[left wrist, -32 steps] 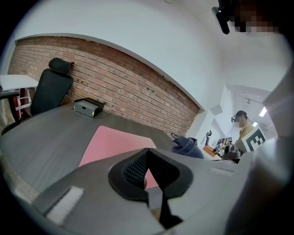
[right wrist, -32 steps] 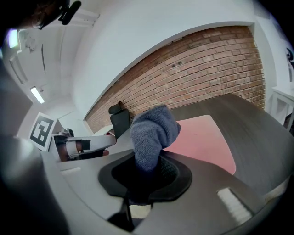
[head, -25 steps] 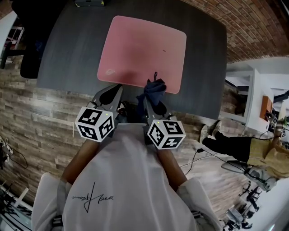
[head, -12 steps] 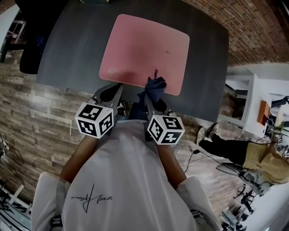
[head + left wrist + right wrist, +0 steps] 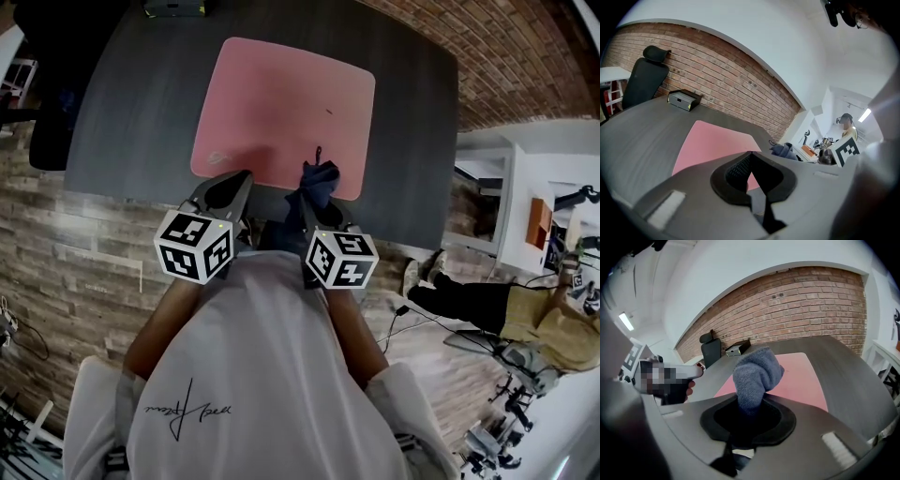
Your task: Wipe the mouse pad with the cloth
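Dark grey and wood-grained, the desk [image 5: 131,122] fills the upper half of your head view, with pale plank flooring [image 5: 66,244] below its near edge and a red brick wall [image 5: 726,79] behind its far side. A black office chair [image 5: 52,89] stands at the desk's left end. The pink mouse pad [image 5: 272,103] lies flat in the middle of the desk, its near edge close to the desk's near edge and directly in front of you. Your left claw [image 5: 223,186] hovers at the pad's near-left corner; its own view shows the jaws pressed together at the tips with nothing between them. Your right claw [image 5: 317,204] is just beside it, at the near edge of the pad towards its right corner, and its jaws are pinching the cloth [image 5: 318,180]. The cloth is blue-grey terry, bunched into a lump that sticks out past the jaw tips and overlaps the pad's near edge in the head view; you cannot tell from these views whether it touches the pad. The marker cubes [image 5: 195,247] on both claws sit close to your white shirt [image 5: 262,375]. A small dark box [image 5: 683,99] rests at the desk's far edge, well apart from the pad. A tiny dark speck [image 5: 328,112] marks the pad's right half.
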Demonstrator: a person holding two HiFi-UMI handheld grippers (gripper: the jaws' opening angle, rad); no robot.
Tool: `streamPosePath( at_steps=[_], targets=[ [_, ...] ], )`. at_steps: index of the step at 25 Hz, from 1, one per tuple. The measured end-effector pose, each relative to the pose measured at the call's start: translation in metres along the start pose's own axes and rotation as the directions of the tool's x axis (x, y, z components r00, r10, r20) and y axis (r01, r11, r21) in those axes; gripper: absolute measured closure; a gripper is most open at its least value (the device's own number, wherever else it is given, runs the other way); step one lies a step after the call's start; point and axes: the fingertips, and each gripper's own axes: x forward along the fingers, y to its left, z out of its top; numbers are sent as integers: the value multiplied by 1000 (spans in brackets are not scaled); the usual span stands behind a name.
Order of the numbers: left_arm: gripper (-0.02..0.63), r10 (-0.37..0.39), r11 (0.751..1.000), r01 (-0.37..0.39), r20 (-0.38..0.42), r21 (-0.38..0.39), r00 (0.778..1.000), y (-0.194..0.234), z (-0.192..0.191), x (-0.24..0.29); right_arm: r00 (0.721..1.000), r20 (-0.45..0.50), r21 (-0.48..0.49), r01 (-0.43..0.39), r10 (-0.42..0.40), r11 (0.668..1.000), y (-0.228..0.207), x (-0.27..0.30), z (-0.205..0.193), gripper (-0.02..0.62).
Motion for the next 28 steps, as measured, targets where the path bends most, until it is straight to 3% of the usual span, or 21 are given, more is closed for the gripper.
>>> streamPosePath(
  at_steps=[28],
  targets=[
    [595, 1, 1000, -2, -39, -21, 999, -11, -14, 6, 987, -83, -33, 134, -137, 990, -83, 7, -22, 524]
  ],
)
